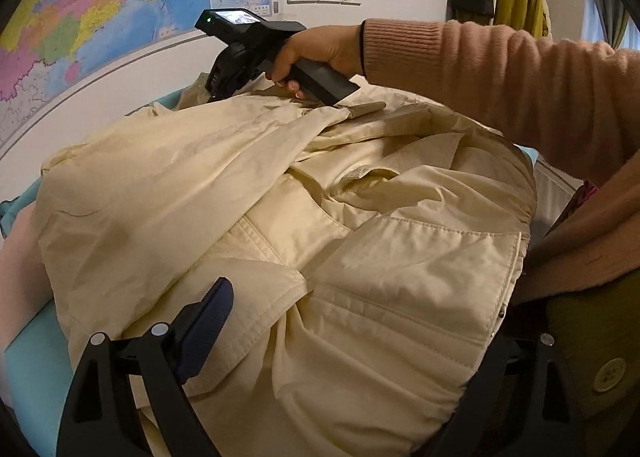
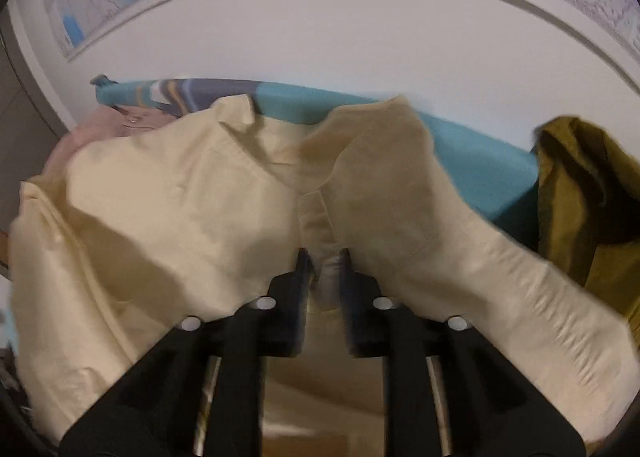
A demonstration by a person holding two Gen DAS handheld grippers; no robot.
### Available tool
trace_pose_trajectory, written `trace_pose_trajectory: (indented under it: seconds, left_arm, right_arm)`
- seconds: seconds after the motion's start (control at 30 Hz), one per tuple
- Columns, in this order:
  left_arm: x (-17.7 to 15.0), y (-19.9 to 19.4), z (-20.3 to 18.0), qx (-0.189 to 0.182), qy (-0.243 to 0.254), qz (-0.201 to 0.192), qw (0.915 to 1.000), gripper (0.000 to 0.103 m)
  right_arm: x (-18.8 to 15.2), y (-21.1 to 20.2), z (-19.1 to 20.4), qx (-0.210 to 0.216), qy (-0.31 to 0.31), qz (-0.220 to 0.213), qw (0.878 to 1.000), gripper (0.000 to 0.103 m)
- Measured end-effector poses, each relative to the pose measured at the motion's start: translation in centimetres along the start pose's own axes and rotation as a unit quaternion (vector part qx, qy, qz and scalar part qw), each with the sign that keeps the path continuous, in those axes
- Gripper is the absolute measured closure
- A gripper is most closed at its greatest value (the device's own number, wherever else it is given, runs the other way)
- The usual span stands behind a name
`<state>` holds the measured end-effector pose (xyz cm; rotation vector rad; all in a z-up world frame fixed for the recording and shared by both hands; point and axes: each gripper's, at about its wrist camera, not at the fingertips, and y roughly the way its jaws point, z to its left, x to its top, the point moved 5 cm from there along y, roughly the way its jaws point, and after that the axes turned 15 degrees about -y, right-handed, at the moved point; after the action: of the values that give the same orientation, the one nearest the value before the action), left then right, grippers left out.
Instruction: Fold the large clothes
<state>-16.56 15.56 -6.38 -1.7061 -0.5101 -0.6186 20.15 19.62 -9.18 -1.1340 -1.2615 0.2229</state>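
Cream cotton jacket (image 1: 280,217) is lying crumpled across the teal padded board (image 1: 36,369), filling the left wrist view. Right gripper (image 2: 323,257) is pinching a fold of it near the far edge, jaws clamped together on cloth. Left gripper (image 1: 360,337) is hovering over the hem, jaws wide apart, only its left finger (image 1: 208,321) showing clearly. Behind, a colourful wall map (image 1: 80,9) is hanging; its lettering is too small to read.

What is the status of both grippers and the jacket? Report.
Right gripper shut on cream jacket fabric. Left gripper open, jacket between fingers. Jacket bunched on teal table. Olive garment and pink garment alongside.
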Motion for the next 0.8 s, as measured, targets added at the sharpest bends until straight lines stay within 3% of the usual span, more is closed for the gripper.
trace_pose_trajectory:
  seconds: [0.13,0.27,0.37,0.47,0.6,0.63,0.67,0.77,0.8]
  left_arm:
    - [0.5,0.0,0.5,-0.001,-0.017,0.0,0.9999,0.014]
    - [0.9,0.3,1.1,0.039,-0.029,0.0,0.9988,0.017]
    - [0.9,1.2,2.4,0.044,-0.061,0.014,0.997,0.017]
    - [0.5,2.1,3.1,0.048,-0.079,0.023,0.9954,0.017]
    - [-0.3,2.7,2.4,0.09,-0.049,0.029,0.9943,0.016]
    - [-0.5,2.6,2.0,0.093,-0.04,0.028,0.9945,0.015]
    - [-0.5,2.4,1.7,0.085,-0.036,0.026,0.9954,0.015]
    - [-0.9,1.0,1.4,0.055,-0.031,0.013,0.9979,0.015]
    - [-1.0,0.6,1.5,0.048,-0.032,0.009,0.9983,0.015]
  right_arm:
    - [1.4,-2.8,-1.9,0.009,0.02,-0.055,0.998,0.092]
    - [3.9,-6.4,-3.5,-0.011,0.023,-0.116,0.993,0.094]
    - [5.2,-7.5,-5.4,-0.008,0.049,-0.152,0.987,0.094]
    - [5.2,-5.0,-5.4,-0.022,0.04,-0.119,0.992,0.093]
    - [4.0,-1.5,-5.1,-0.027,0.041,-0.059,0.997,0.088]
    - [3.5,-1.8,-5.0,-0.026,0.048,-0.054,0.997,0.079]
    - [3.2,-2.4,-4.8,-0.013,0.051,-0.057,0.997,0.06]
    - [1.8,-7.4,-3.2,-0.007,0.021,-0.096,0.995,0.038]
    - [0.9,-9.6,-2.5,-0.007,0.002,-0.105,0.994,0.036]
